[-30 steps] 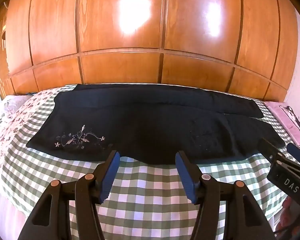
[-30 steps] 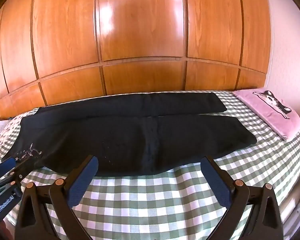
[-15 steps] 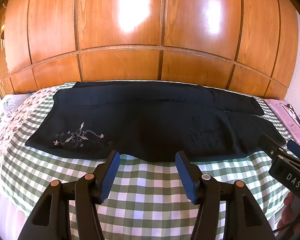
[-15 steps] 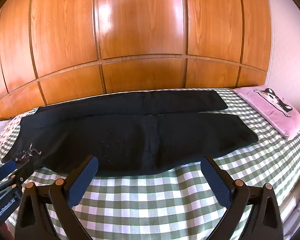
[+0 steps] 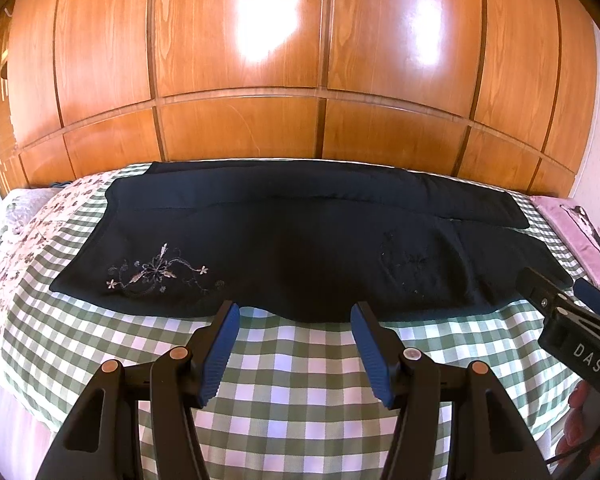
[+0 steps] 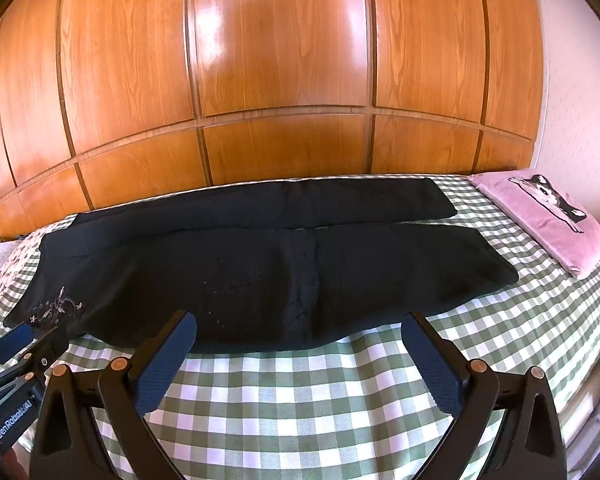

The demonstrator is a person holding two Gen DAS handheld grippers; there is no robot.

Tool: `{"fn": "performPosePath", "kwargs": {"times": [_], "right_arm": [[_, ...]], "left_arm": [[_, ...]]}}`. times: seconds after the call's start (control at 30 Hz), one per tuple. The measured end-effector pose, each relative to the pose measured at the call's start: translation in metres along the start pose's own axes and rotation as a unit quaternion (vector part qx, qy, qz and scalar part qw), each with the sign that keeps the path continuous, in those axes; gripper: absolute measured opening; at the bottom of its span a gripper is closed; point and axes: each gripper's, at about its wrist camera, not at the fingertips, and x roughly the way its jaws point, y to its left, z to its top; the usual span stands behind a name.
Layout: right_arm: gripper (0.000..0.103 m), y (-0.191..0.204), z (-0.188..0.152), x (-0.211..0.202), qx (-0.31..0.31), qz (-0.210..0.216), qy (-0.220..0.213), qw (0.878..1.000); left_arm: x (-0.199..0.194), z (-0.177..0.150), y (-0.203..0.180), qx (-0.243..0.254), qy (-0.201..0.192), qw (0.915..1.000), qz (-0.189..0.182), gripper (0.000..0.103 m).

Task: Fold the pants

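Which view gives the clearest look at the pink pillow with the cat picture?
The right wrist view. There the pink pillow lies in full on the bed's right end, with the cat picture readable. The left wrist view catches only a distorted strip of it at the frame's right edge, beyond the pants.

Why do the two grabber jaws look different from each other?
The right gripper holds its jaws spread very wide, while the left gripper keeps its jaws closer together, though open too. The left gripper points at the pants near the flower stitching; the right gripper points nearer their middle. Both have blue pads, hold nothing and hover over the checked bedspread.
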Motion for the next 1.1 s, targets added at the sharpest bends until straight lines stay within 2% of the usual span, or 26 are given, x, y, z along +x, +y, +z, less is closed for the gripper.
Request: {"fn": "performPosePath", "kwargs": {"times": [1.1], "right_arm": [[0.103, 0.0, -0.0006, 0.0045, 0.001, 0.002, 0.008, 1.0]], "left_arm": [[0.0089, -0.0037, 0.0043, -0.005, 0.019, 0.9998, 0.0, 0.059]]}}
